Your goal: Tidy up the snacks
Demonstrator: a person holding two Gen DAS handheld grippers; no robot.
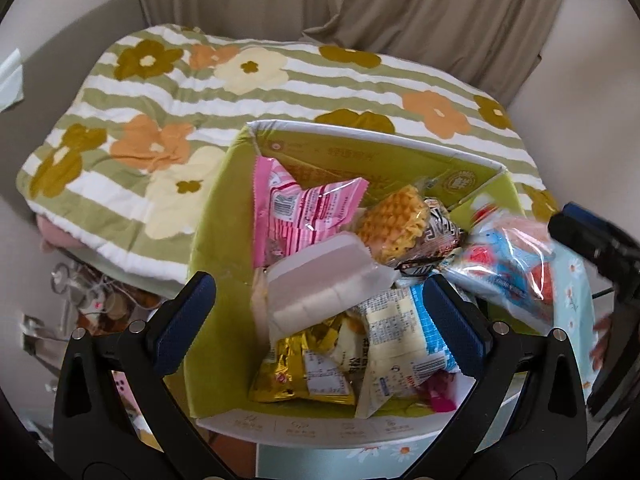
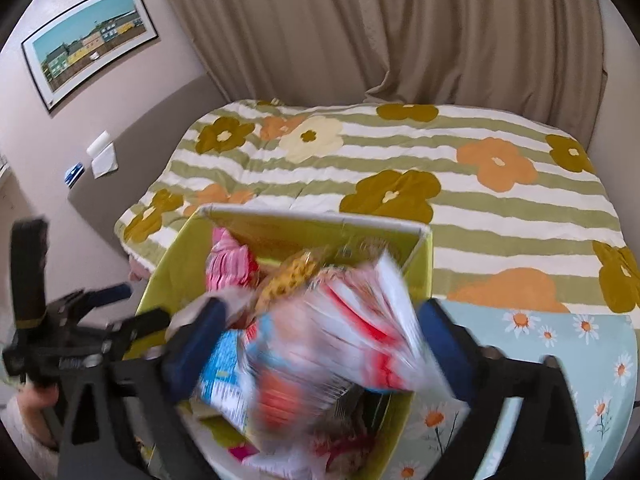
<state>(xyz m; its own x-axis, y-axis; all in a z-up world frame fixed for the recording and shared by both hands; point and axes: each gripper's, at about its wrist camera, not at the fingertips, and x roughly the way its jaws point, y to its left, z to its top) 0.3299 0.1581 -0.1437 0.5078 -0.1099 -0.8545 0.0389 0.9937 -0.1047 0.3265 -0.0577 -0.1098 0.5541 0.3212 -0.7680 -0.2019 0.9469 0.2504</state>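
A green cardboard box (image 1: 212, 216) holds several snack packets: a pink one (image 1: 304, 208), a waffle pack (image 1: 394, 220), a pale wafer pack (image 1: 320, 280), a gold one (image 1: 296, 372) and a blue-white one (image 1: 404, 336). My left gripper (image 1: 320, 320) hovers open over the box, holding nothing. My right gripper (image 2: 320, 348) has its jaws wide apart around a blurred red, white and blue packet (image 2: 332, 344) above the box (image 2: 160, 276). The same packet (image 1: 508, 264) shows at the box's right edge in the left wrist view, beside the right gripper (image 1: 600, 248).
The box stands on a pale blue daisy-print surface (image 2: 540, 344). Behind it lies a bed with a green-striped flower quilt (image 2: 440, 168) and beige curtains (image 2: 360, 20). Clutter lies low at the left (image 1: 92, 300). The left gripper (image 2: 80, 320) shows at the left of the right wrist view.
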